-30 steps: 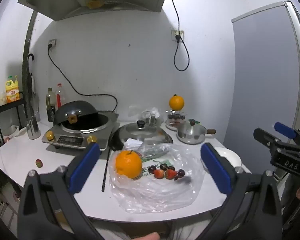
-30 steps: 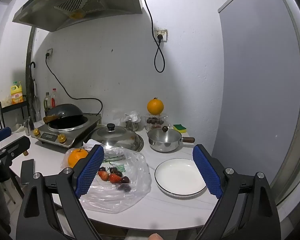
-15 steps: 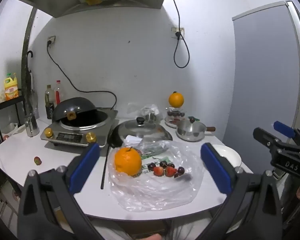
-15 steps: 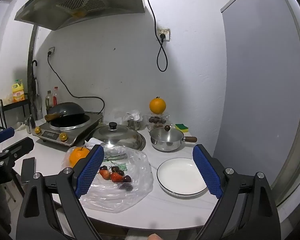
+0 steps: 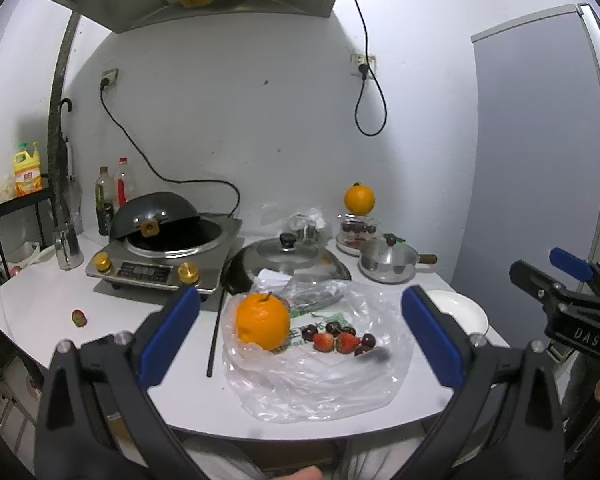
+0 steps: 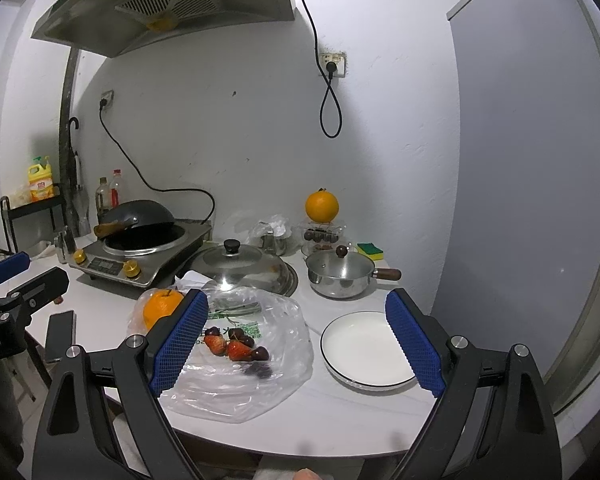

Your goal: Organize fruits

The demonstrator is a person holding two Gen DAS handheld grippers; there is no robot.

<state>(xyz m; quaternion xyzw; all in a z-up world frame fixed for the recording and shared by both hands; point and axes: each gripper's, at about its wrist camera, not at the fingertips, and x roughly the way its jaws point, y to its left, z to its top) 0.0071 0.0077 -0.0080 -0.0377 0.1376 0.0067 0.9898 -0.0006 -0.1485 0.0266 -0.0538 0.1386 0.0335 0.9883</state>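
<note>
- Between the earlier frames and this one little had changed — both views drifted slightly and the counter sat a touch lower in the left view; no fruit had shifted.
- Left gripper (image 5: 300,332) and right gripper (image 6: 296,340) both stood wide open, holding nothing, above the counter's (image 6: 340,412) near edge.
- An orange (image 5: 263,321), strawberries (image 5: 336,342) and dark cherries (image 5: 332,327) lay on the plastic bag (image 5: 320,384); the white plate (image 6: 366,350) sat empty just beside it.
- One stray fruit (image 5: 79,317) lay well apart to the left, and a second orange (image 6: 321,206) rested on a container at the back.
- Judged as the approach step — next, one gripper would need to drop onto a fruit and close gently, since strawberries bruise.
</note>
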